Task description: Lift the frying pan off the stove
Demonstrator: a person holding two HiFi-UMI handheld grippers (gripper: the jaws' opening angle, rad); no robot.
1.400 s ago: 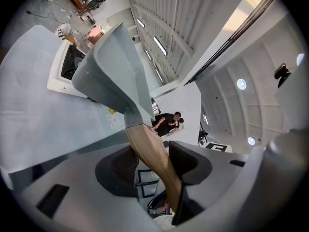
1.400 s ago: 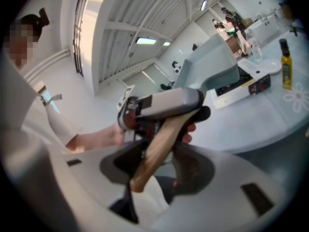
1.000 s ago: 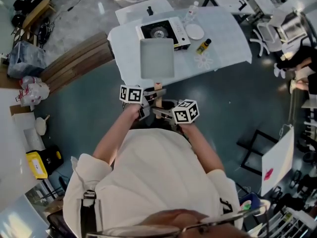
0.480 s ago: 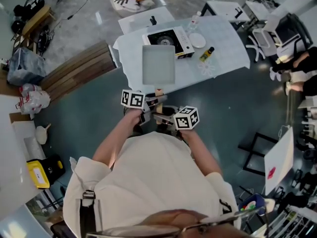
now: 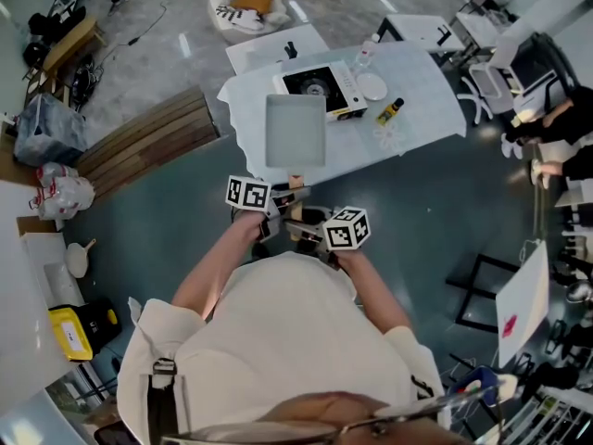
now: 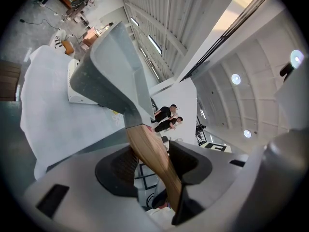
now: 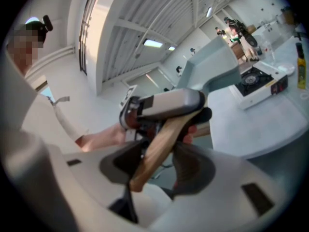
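Frying pan (image 5: 296, 130) off stove (image 5: 317, 84), held out beyond jaws. Left gripper (image 6: 153, 163), right gripper (image 7: 159, 164) both clamp wooden handle (image 6: 144, 143). Lift judged essentially done.

Frying pan (image 5: 296, 130): matt grey, smooth, metal-looking; handle (image 6: 150, 154) pale wood w/ visible grain, satin sheen. Stove (image 5: 343, 86): white glossy casing, black top. Table (image 5: 422, 86) w/ white cloth, slightly creased. Floor (image 5: 435, 202) dark, polished, reflective. Planks (image 5: 148, 137) at left: bare wood, matt. Person's shirt (image 5: 287, 332): cream cloth.
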